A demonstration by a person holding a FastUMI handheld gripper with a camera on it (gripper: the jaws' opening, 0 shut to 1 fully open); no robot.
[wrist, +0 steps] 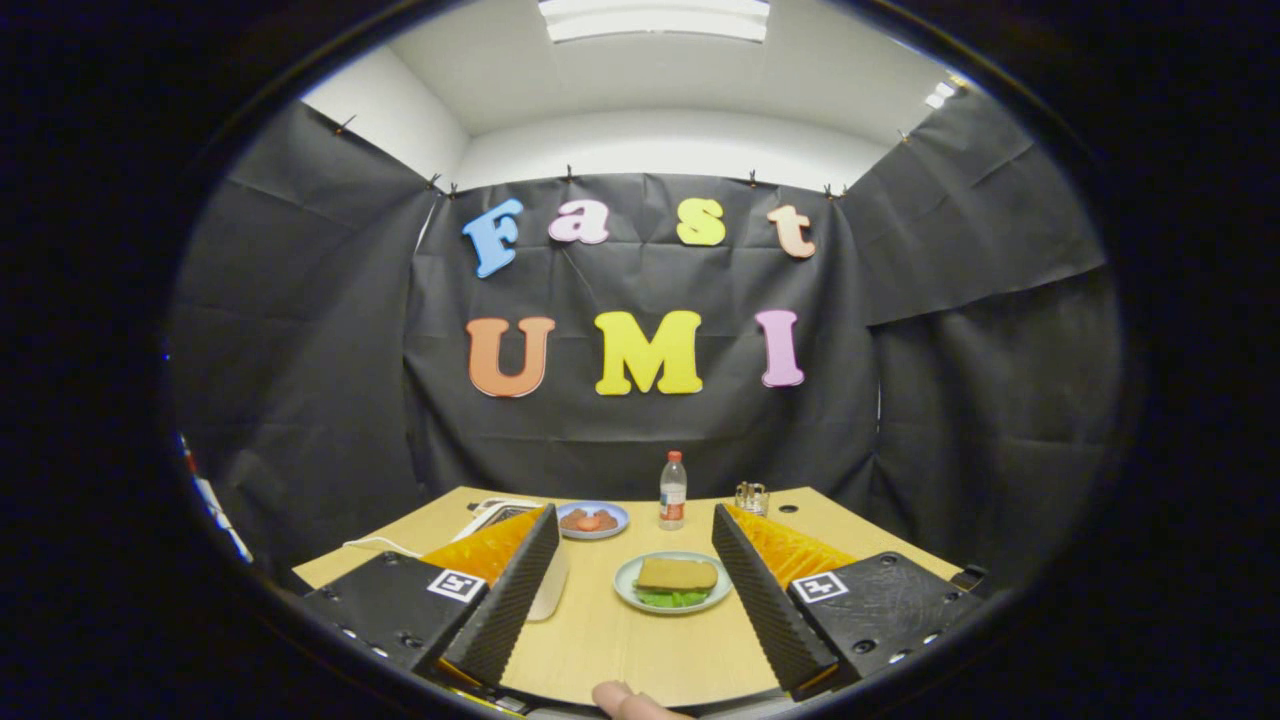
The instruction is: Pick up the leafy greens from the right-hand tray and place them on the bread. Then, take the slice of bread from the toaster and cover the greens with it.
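Since the bread slice (pixel 678 573) already covers the leafy greens (pixel 671 598) on the plate (pixel 628 590) just ahead of the spread, empty hand-held gripper (pixel 634 585), nudging forward could slide it off.

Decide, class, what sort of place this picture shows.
Probably a staged recording booth, not a kitchen: black cloth walls around a wooden table, with a plated sandwich between the open gripper fingers.
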